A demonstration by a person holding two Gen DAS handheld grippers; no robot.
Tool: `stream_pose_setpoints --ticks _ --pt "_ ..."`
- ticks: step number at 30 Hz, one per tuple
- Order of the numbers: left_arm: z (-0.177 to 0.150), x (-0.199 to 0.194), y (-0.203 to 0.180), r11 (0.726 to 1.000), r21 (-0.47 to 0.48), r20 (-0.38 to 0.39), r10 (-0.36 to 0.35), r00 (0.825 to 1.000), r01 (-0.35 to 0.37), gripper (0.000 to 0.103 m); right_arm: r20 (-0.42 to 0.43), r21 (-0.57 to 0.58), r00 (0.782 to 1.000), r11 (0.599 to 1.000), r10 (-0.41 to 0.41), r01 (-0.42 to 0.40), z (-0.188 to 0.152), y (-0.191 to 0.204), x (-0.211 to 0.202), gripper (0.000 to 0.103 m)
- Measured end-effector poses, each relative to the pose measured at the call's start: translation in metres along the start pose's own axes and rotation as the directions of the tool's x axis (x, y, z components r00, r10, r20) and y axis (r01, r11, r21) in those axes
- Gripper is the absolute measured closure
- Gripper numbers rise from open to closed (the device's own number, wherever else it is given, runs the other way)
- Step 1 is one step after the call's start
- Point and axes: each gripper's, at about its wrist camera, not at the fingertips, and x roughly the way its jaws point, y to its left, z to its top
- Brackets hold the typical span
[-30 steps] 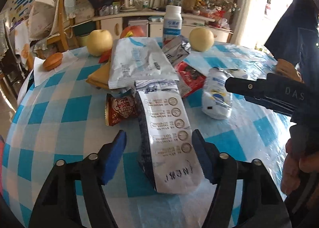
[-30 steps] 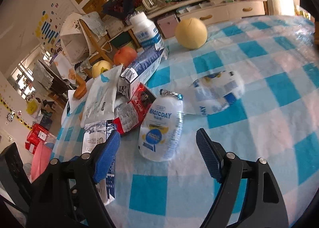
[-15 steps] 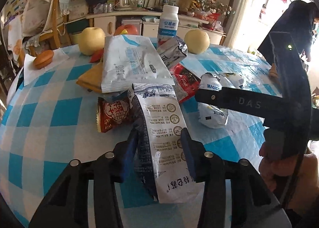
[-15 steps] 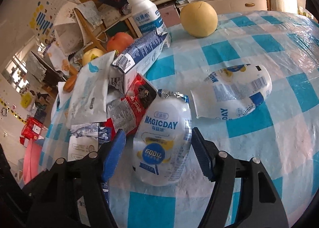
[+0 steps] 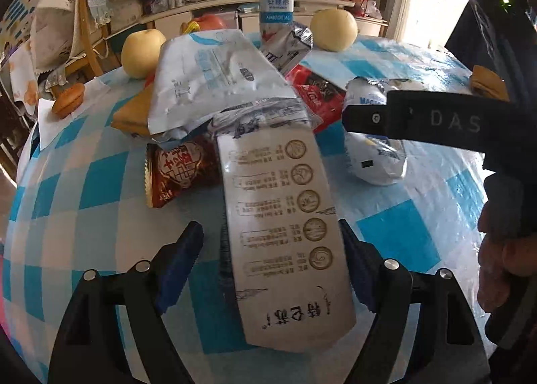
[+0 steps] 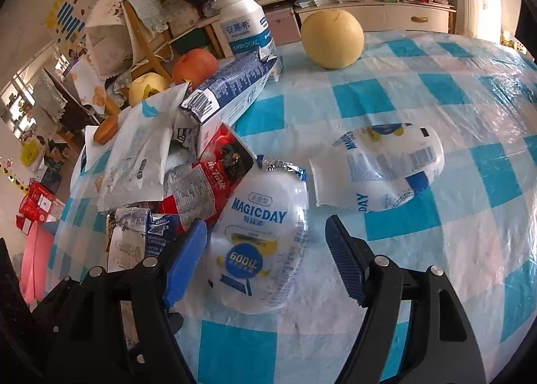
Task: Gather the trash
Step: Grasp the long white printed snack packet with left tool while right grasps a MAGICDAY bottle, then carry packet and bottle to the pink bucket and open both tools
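Between the right gripper's (image 6: pixel 265 251) jaws lies a white pouch (image 6: pixel 261 243) printed "MAGICDAY" and "600亿". Beyond the jaws, a second crumpled pouch (image 6: pixel 379 172) shows "MAGIC" and "DAY". Farther off, the white bottle (image 6: pixel 243 26) reads "安慕希" and "AMBROSIAL". The black bar (image 5: pixel 433 125) right of the left jaws reads "DAS".

Bright daylight from the right, sheen on the tablecloth (image 6: pixel 436 89), heavy fisheye bending, dark corners
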Motion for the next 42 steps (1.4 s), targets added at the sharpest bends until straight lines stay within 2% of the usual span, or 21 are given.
stream_pose_setpoints --ticks 2,3,4,8,17,22,28,29,30,34,42 --pt "0.000 0.000 0.005 1.000 -0.023 0.002 0.001 1.000 -0.001 0.026 -0.007 0.017 1.000 1.000 0.012 -0.012 0.000 -0.003 0.002 0.029" --pt "0.000 -0.002 0.007 0.999 -0.032 0.009 0.000 1.000 0.000 0.034 -0.005 0.018 1.000 1.000 0.012 -0.012 0.000 -0.002 0.001 0.029" --pt "0.000 -0.003 0.009 0.999 -0.032 0.016 -0.002 1.000 0.003 0.038 -0.006 0.016 1.000 1.000 0.014 -0.014 0.000 -0.002 0.002 0.029" --pt "-0.001 -0.004 0.013 0.998 -0.045 0.026 -0.030 0.999 0.031 0.038 0.003 -0.005 1.000 1.000 -0.002 0.002 0.000 0.001 0.003 0.029" --pt "-0.002 -0.017 0.018 0.998 -0.033 0.057 -0.045 0.997 0.047 0.038 0.011 -0.052 1.000 0.998 -0.022 0.023 -0.001 0.008 0.005 0.029" --pt "0.000 -0.023 0.020 0.997 -0.035 0.088 -0.059 0.994 0.062 0.038 0.006 -0.094 0.999 0.994 -0.052 0.053 0.000 0.009 0.006 0.046" --pt "-0.007 -0.037 0.024 0.994 -0.032 0.126 -0.100 0.987 0.105 0.038 0.032 -0.106 0.998 0.993 -0.045 0.048 -0.001 0.010 -0.003 0.049" --pt "-0.008 -0.040 0.026 0.993 -0.036 0.134 -0.105 0.985 0.111 0.038 0.042 -0.117 0.998 0.992 -0.049 0.054 -0.001 0.012 -0.005 0.060" --pt "-0.009 -0.043 0.028 0.992 -0.041 0.142 -0.110 0.984 0.117 0.038 0.051 -0.122 0.998 0.991 -0.046 0.052 -0.001 0.013 -0.009 0.077" --pt "-0.012 -0.057 0.038 0.990 -0.061 0.180 -0.114 0.977 0.127 0.038 0.078 -0.128 0.996 0.990 -0.053 0.062 -0.006 0.014 -0.016 0.080" --pt "-0.009 -0.079 0.067 0.987 -0.121 0.242 -0.075 0.967 0.107 0.039 0.131 -0.087 0.991 0.996 0.015 -0.004 -0.013 0.027 -0.041 0.084"
